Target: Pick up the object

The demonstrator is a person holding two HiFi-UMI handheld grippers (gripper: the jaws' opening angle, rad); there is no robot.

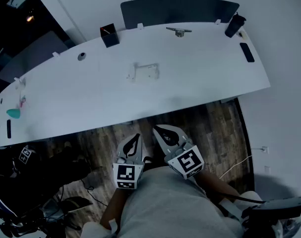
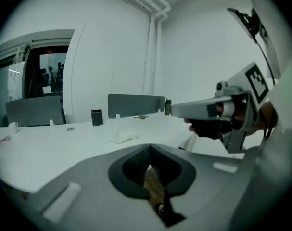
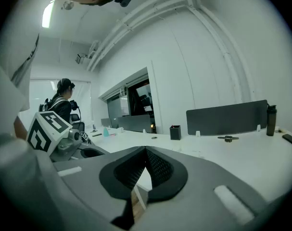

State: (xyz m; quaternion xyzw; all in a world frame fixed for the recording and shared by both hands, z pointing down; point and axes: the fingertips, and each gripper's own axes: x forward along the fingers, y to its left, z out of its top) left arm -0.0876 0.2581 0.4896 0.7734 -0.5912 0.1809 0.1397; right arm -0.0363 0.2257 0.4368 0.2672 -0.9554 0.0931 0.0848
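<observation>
A small white object (image 1: 145,72) lies flat in the middle of the long white table (image 1: 200,78); the left gripper view shows this white object (image 2: 122,136) some way ahead. Both grippers are held close to the person's body, over the wooden floor, short of the table's near edge. My left gripper (image 1: 134,139) is shut with nothing between its jaws, and so is my right gripper (image 1: 160,131) just beside it. In the left gripper view the closed jaws (image 2: 148,149) point at the table, with the right gripper (image 2: 203,109) to the side.
Along the table's far edge stand a black pen holder (image 1: 109,34), a metal part (image 1: 178,31), a dark bottle (image 1: 234,25) and a grey partition (image 1: 177,11). A phone (image 1: 247,52) lies at right, a teal item (image 1: 14,113) at left. Another person (image 3: 61,105) stands far off.
</observation>
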